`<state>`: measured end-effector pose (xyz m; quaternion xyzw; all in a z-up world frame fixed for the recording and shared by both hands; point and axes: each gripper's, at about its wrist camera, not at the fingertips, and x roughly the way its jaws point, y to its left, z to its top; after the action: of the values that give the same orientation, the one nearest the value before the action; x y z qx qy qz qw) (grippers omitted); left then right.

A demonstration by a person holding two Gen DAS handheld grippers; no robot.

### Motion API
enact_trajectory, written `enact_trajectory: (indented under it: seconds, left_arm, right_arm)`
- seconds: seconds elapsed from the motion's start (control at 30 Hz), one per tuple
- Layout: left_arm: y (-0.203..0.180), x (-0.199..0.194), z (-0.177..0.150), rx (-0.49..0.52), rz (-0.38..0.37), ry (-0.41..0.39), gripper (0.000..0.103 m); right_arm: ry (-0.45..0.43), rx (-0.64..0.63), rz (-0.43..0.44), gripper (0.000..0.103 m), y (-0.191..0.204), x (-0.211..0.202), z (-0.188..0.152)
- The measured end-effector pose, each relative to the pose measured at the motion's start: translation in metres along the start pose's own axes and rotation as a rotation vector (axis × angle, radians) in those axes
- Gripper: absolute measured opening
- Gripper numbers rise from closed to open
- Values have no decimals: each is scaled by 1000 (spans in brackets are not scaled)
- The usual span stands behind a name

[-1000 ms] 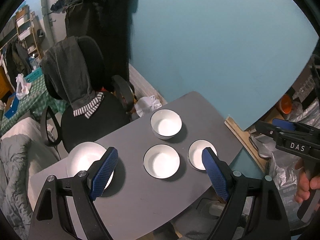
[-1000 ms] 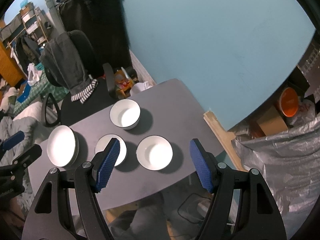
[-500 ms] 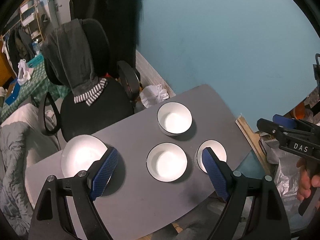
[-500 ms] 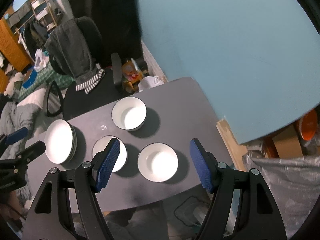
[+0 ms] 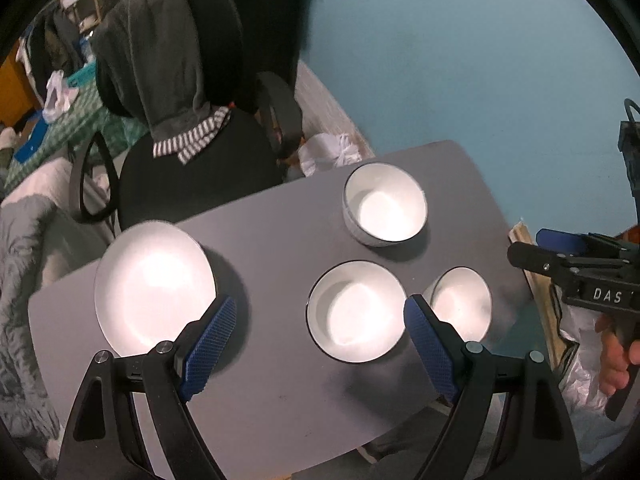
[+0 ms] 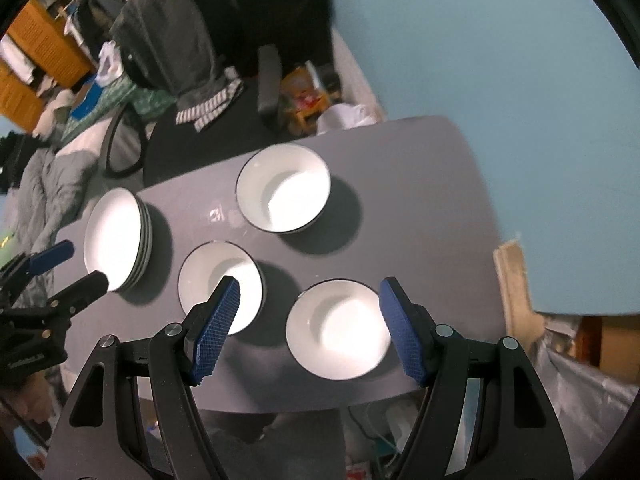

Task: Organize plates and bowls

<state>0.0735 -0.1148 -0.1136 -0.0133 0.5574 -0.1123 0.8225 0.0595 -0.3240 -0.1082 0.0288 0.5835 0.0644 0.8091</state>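
Both tongs hang spread and empty above the tabletop (image 6: 420,184). The right tongs (image 6: 308,326) stand directly over the nearest bowl (image 6: 338,328); the left tongs (image 5: 320,340) hover between the plate stack (image 5: 154,284) and the middle bowl (image 5: 356,316).

A plain light-blue painted wall (image 5: 460,60) fills the far side of the room. In front of it stands the grey, round-cornered surface (image 5: 280,248). Behind that sits a black swivel office chair (image 5: 192,168) with a dark grey hooded garment (image 5: 160,60) draped over its backrest. A grey quilted blanket (image 5: 20,280) lies at the left. Orange wooden louvred doors (image 6: 36,52) show in the far corner, and crinkled silver plastic sheeting (image 6: 580,400) lies at the right
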Motion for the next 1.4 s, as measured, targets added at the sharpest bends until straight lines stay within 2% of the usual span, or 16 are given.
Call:
enact_trajectory:
  seconds: [0.23, 0.47, 0.7, 1.17, 1.2, 1.33, 1.4]
  left_arm:
    - [8, 25, -3, -30, -5, 11, 87]
    - [17, 66, -14, -31, 0, 57, 87]
    - [29, 109, -30, -79, 20, 180, 87]
    - [22, 138, -37, -108, 10, 240, 87]
    - [22, 141, -37, -115, 11, 246, 85]
    - [27, 153, -38, -169, -16, 289, 62]
    - [29, 154, -37, -197, -34, 291, 60]
  right_arm:
    - [69, -90, 35, 71, 8, 46, 5]
    - [130, -167, 81, 71, 18, 86, 4]
    - [202, -249, 111, 71, 30, 124, 4]
    - [288, -272, 172, 71, 36, 160, 7]
    - [293, -270, 177, 70, 35, 162, 7]
    - [314, -270, 193, 68, 33, 167, 9]
    - [321, -273, 190, 63, 32, 170, 7]
